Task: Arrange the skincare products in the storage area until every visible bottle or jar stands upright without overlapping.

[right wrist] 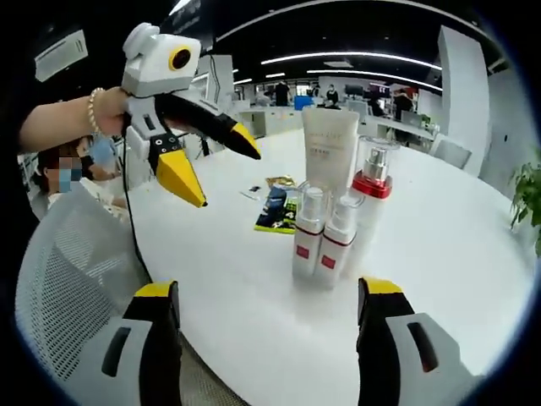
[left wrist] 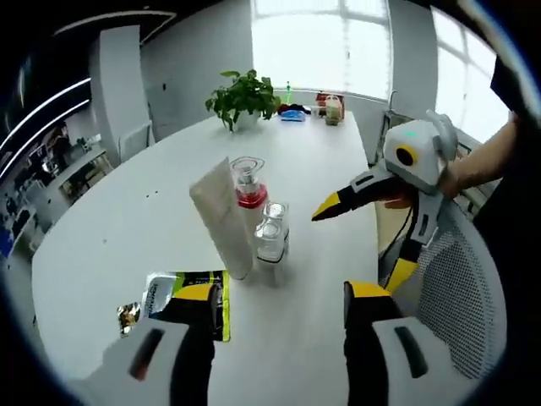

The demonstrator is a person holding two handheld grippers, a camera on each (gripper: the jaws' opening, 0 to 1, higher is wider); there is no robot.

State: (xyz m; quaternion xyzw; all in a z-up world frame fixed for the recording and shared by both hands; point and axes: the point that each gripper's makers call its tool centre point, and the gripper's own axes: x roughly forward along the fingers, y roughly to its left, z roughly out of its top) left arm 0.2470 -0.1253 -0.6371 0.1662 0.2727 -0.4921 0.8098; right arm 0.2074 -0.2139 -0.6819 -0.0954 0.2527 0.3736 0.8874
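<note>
Several skincare products stand upright in a tight cluster on the white table (left wrist: pixel 127 228): a white tube (left wrist: pixel 224 220) (right wrist: pixel 330 148), a clear-capped bottle with a red band (left wrist: pixel 248 182) (right wrist: pixel 372 190), and two small spray bottles (left wrist: pixel 272 228) (right wrist: pixel 323 237) in front of them. My left gripper (left wrist: pixel 283 296) (right wrist: pixel 226 178) is open, empty and short of the cluster. My right gripper (right wrist: pixel 269 296) (left wrist: pixel 363 245) is open too, on the opposite side, holding nothing. A hand grips each tool.
A green and black sachet (left wrist: pixel 186 296) (right wrist: pixel 277 207) lies flat on the table beside the cluster. A potted plant (left wrist: pixel 243 100) and small items (left wrist: pixel 330 108) sit at the far end. A mesh chair (left wrist: pixel 461 288) (right wrist: pixel 76 271) stands at the table edge.
</note>
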